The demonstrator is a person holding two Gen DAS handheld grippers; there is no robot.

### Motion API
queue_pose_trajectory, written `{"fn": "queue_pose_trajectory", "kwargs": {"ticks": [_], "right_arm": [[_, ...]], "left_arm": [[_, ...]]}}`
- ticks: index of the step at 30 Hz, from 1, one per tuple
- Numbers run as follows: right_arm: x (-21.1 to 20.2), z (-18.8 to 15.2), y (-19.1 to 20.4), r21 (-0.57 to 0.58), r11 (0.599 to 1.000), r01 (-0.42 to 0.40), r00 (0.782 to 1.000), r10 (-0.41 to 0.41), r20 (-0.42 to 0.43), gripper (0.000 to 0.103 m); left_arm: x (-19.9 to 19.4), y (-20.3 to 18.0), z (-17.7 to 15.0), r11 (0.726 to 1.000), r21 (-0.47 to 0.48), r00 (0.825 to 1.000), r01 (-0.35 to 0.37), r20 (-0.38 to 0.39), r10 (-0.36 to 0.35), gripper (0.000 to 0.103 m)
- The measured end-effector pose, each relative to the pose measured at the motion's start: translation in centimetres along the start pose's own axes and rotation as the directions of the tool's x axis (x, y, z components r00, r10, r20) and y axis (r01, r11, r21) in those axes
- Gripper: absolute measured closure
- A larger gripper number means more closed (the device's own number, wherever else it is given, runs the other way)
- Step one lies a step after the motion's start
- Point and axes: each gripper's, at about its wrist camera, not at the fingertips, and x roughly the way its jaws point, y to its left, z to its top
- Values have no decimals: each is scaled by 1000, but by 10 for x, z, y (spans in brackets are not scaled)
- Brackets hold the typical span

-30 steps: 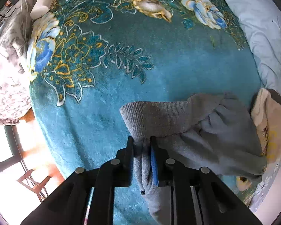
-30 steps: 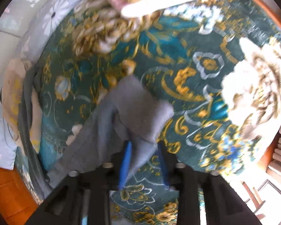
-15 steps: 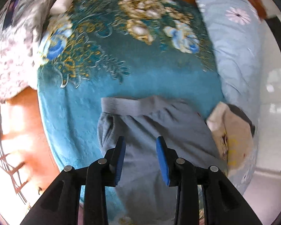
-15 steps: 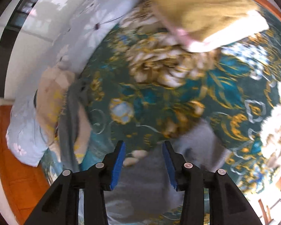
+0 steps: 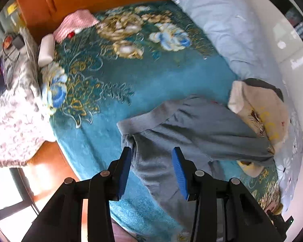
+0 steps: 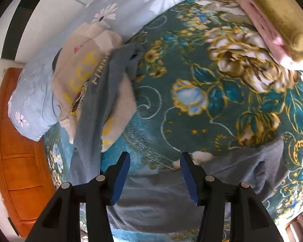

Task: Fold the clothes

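Teal floral blanket covers the bed, blue daisy pillow along one edge. Grey garment lies loose on it, one end draped over a beige printed top. Both tongs just let go: my L gripper and R gripper have jaws apart, been widening, nothing clamped. Fold step prob done, regrip next. L cam alone shows the waistband end; R cam alone shows olive/pink folded stack.
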Motion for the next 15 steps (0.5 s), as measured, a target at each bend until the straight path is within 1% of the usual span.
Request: {"fn": "queue_pose_trajectory", "kwargs": {"ticks": [3,8,12,15], "right_arm": [[3,9,11,12,1000,2,1000,-2,0,47],[10,34,31,53,999,10,1000,-10,8,47],[26,63,39,88,996,18,1000,-19,13,47],[42,93,35,135,991,16,1000,-19,22,47]], "left_arm": [[23,-7,12,1000,-15,999,15,-40,-15,61],[61,-37,30,999,5,993,41,-109,-41,61],[86,-57,42,999,29,987,41,-154,-36,61],[103,-65,49,999,30,984,18,-179,-12,61]]}}
